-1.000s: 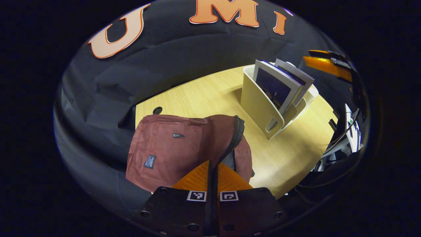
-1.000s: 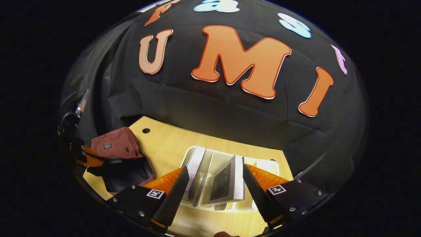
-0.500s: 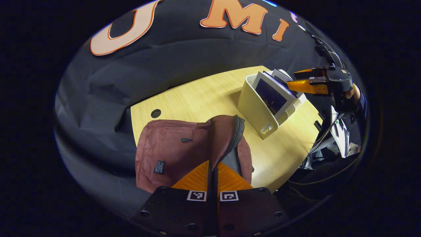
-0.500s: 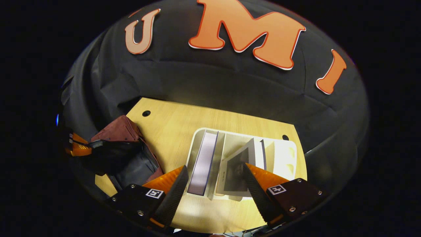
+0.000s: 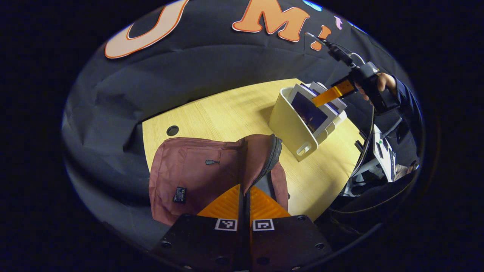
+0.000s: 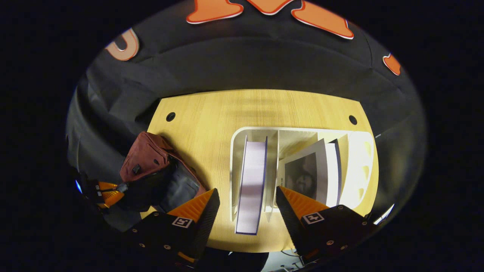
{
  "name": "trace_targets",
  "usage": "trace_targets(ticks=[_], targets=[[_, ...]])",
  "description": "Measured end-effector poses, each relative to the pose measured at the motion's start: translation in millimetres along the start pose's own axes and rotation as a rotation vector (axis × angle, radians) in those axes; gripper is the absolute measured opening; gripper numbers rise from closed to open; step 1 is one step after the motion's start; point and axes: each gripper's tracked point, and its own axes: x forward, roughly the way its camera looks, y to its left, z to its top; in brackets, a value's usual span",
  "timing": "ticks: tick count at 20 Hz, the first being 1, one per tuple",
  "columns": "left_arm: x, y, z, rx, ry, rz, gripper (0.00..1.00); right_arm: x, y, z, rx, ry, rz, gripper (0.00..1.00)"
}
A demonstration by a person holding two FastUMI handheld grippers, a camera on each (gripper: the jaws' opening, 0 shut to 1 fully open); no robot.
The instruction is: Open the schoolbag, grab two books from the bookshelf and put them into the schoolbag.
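The pale wooden surface [image 6: 211,113] carries everything, with two round cable holes near its far corners. The maroon schoolbag [image 5: 196,173] lies toward the left edge, its zipper parted so the dark lining gapes in the right gripper view. The cream bookshelf [image 6: 355,166] stands toward the right side of the surface, well apart from the bag, with upright dividers. One thick book [image 6: 251,181] with a blue cover edge stands in its left compartment, page block facing up. A thinner book with a dark picture on its cover [image 6: 306,173] leans in the next compartment, and another slim volume stands just behind it.

The left tongs [image 5: 244,194] are pressed together on the raised flap of the schoolbag by its zipper edge, holding the mouth up. The right tongs [image 6: 247,200] hang spread wide apart above the bookshelf, the thick book showing between the two fingers; whether they touch it I cannot tell. A hand [image 5: 382,81] in a dark sleeve grips them over the shelf.
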Motion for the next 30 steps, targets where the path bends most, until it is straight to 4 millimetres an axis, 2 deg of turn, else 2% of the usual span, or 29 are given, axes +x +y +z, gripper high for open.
trace_targets(ticks=[4, 6, 9, 10, 11, 15, 17, 20, 24, 26, 27, 29, 30], targets=[[-0.1, 2.4, -2.1, -0.009, -0.006, 0.003, 0.01, 24.2, -0.8, -5.1, -0.006, 0.108, -0.047, 0.65], [0.8, 1.5, -3.3, -0.013, -0.007, 0.001, 0.01, 37.9, -4.6, -13.4, -0.019, 0.161, -0.06, 0.43], [4.9, 0.0, -5.9, -0.019, -0.008, 0.003, 0.01, 53.5, -12.2, -28.6, -0.028, 0.239, -0.102, 0.43], [6.0, -0.6, -7.4, -0.018, -0.008, 0.006, 0.01, 59.7, -11.2, -31.9, -0.004, 0.244, -0.102, 0.51], [7.8, -1.6, -9.8, -0.018, -0.006, 0.005, 0.01, 63.3, -12.1, -36.0, 0.005, 0.262, -0.105, 0.42], [12.6, -5.4, -13.7, -0.03, -0.004, 0.003, 0.01, 67.5, -11.7, -39.2, -0.01, 0.276, -0.128, 0.43], [11.9, -5.3, -13.4, -0.035, -0.008, 0.007, 0.01, 59.4, -10.1, -42.0, -0.024, 0.276, -0.123, 0.42], [10.6, -2.9, -13.3, -0.037, -0.008, 0.011, 0.01, 29.1, -11.6, -34.4, -0.022, 0.234, -0.093, 0.42], [8.9, -3.6, -12.5, -0.033, -0.002, 0.02, 0.01, -27.6, -22.5, -19.0, -0.059, 0.151, -0.099, 0.42], [6.5, -4.5, -9.4, -0.017, 0.001, 0.028, 0.01, -58.7, -15.8, -14.1, -0.071, 0.104, -0.067, 0.42], [3.9, -3.7, -8.1, -0.007, 0.004, 0.032, 0.01, -72.7, -14.2, -12.7, -0.07, 0.077, -0.049, 0.5], [-0.6, -1.3, -3.9, 0.003, 0.011, 0.043, 0.01, -97.9, -9.8, -13.0, -0.065, 0.032, -0.006, 0.5], [-1.9, -2.0, -0.8, 0.003, 0.012, 0.043, 0.01, -108.6, -6.1, -15.4, -0.056, 0.014, 0.015, 0.42]])
